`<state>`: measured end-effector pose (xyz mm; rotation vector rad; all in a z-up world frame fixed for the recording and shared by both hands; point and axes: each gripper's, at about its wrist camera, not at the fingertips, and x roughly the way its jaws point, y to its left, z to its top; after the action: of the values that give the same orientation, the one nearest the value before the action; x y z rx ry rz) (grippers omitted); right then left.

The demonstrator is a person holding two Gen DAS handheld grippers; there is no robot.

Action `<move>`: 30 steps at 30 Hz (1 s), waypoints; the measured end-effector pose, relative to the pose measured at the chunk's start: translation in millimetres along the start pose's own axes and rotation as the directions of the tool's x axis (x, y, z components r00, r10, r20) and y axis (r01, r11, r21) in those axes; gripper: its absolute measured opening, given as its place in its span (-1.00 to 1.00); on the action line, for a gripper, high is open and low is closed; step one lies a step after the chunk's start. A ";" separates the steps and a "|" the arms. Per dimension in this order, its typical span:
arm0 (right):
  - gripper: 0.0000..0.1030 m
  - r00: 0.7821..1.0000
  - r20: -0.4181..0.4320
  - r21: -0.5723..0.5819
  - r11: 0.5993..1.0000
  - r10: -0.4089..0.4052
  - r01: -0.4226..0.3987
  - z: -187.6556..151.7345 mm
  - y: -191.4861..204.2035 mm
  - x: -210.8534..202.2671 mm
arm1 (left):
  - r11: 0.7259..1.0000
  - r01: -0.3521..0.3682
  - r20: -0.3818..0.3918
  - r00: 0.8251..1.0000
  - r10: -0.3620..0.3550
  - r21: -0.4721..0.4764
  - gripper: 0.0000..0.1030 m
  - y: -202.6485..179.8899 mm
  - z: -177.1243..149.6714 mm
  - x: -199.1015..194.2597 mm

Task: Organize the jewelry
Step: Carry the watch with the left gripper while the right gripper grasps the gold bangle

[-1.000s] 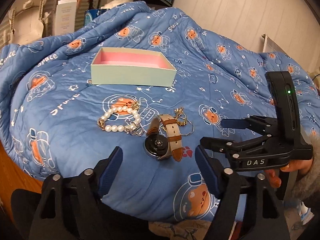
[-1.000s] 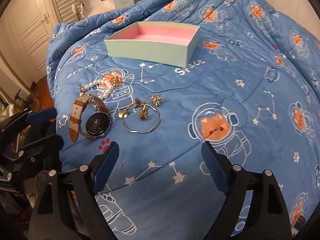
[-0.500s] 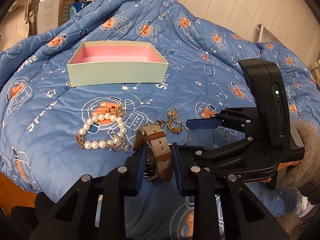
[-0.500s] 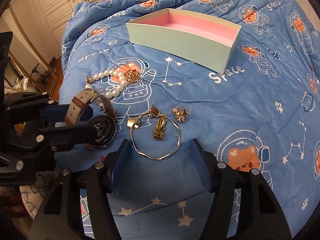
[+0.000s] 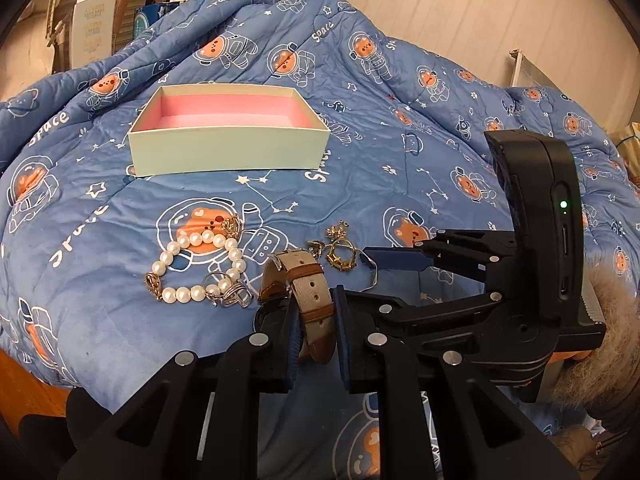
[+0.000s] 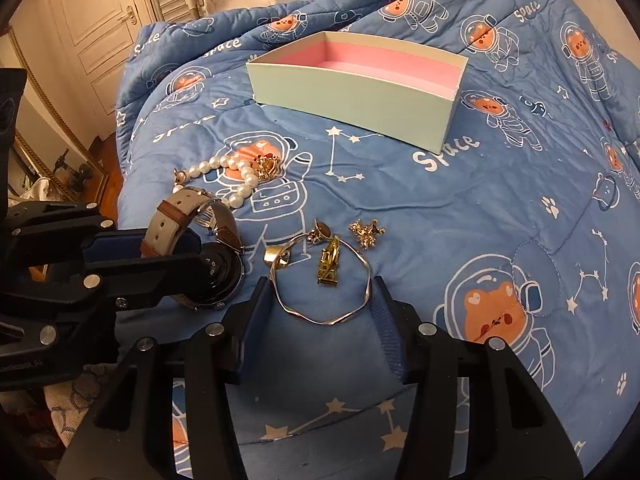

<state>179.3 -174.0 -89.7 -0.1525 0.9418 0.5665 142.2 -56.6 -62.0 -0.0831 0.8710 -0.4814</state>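
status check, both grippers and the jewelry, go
Left hand-held gripper shut on watch. Right hand-held gripper open, fingers straddling silver bangle. Pink-lined box empty; pearl bracelet on quilt. Path to box clear.

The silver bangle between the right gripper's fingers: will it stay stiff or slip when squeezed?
The silver bangle looks like thin, wavy metal, so probably stiff and light. Its smooth surface may slip. The soft quilt underneath probably yields.

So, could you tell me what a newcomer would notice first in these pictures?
Probably the left tool shut on the tan-strapped wristwatch, low in the middle. Beside it, the right tool brackets a wavy silver bangle, jaws open. Behind them, a pale green box with pink lining sits on the blue astronaut-print quilt.
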 end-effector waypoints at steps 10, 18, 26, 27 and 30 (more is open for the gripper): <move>-0.02 0.998 0.052 0.035 0.999 0.026 -0.028 2.5 2.0 -29.3 | 0.999 0.036 0.006 0.999 -0.035 -0.024 -0.74 3.5 4.8 -11.1; -0.02 0.996 0.087 0.070 0.997 0.028 -0.034 11.3 -8.3 -47.1 | 0.998 0.053 0.025 0.998 -0.053 -0.014 -0.74 4.5 15.1 -24.4; -0.02 0.991 0.126 0.086 0.994 0.051 -0.062 35.3 -22.2 -57.8 | 0.998 0.061 0.047 0.997 -0.061 -0.003 -0.74 9.2 32.8 -28.6; -0.02 0.990 0.127 0.080 0.995 0.052 -0.063 39.3 -22.8 -57.3 | 0.998 0.061 0.050 0.997 -0.061 0.001 -0.74 10.3 35.5 -28.7; -0.02 0.990 0.134 0.056 0.997 0.046 -0.054 50.7 -23.7 -55.5 | 0.998 0.057 0.072 0.996 -0.058 0.020 -0.74 13.8 44.2 -30.8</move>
<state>203.0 -197.4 -18.3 -0.0372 0.8337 0.5875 163.7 -36.1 -15.0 -0.1084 0.7949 -0.5368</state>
